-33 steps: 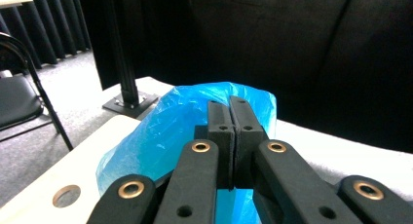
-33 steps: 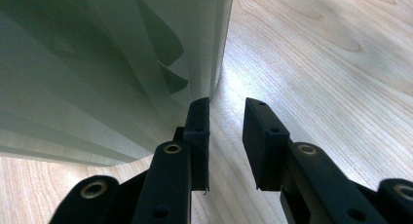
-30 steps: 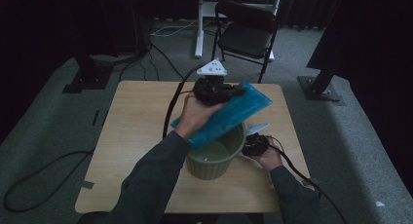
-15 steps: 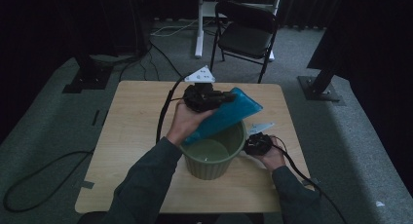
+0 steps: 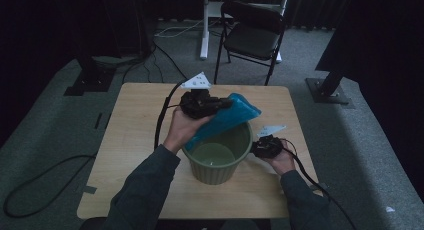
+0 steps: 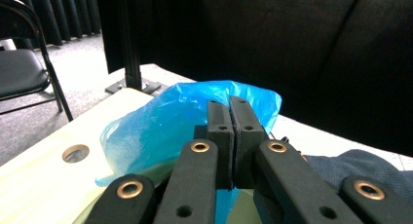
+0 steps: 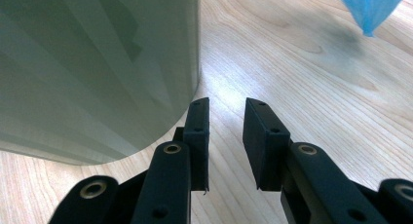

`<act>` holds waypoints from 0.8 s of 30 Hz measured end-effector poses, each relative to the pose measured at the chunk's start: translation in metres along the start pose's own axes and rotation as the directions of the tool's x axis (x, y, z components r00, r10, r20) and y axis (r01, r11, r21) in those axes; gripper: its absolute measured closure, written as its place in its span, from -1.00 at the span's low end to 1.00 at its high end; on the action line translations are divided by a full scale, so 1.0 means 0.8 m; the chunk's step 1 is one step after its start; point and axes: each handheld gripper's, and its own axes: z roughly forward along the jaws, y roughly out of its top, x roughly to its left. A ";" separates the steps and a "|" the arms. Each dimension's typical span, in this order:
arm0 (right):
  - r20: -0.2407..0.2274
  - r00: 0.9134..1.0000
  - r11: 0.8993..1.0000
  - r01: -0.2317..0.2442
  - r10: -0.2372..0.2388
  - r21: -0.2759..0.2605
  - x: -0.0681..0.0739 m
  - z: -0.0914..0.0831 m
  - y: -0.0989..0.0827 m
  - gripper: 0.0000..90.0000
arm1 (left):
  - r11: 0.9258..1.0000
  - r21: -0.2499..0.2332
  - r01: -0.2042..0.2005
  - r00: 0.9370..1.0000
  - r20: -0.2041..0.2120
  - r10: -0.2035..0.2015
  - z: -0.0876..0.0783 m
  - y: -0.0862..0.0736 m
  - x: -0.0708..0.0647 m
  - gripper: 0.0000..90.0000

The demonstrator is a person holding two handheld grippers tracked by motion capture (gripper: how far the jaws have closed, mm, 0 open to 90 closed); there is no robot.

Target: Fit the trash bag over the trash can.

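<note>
Blue plastic bag (image 5: 227, 117), pinched between the shut jaws of the left gripper (image 5: 212, 104), hangs over the far rim of the green bin (image 5: 217, 157), so lower it centred into the bin while the right gripper (image 7: 226, 131), jaws apart and empty, steadies beside the bin.

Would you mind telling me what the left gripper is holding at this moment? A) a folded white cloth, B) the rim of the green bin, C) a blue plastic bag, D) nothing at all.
C: in the left gripper view the left gripper has its jaws pressed together on the blue plastic bag, and the high view shows that bag hanging over the green bin.
</note>
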 end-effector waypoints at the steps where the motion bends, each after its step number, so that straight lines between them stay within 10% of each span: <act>1: 0.000 1.000 1.000 -0.001 0.001 -0.002 -0.001 -0.001 0.000 0.60 | 1.000 0.000 0.003 1.000 -0.001 -0.003 -0.001 -0.001 0.001 0.96; 24: 0.011 1.000 1.000 -0.008 0.008 -0.009 -0.002 -0.004 -0.001 0.60 | 0.999 0.042 0.026 0.999 -0.038 -0.024 -0.032 -0.043 0.010 0.95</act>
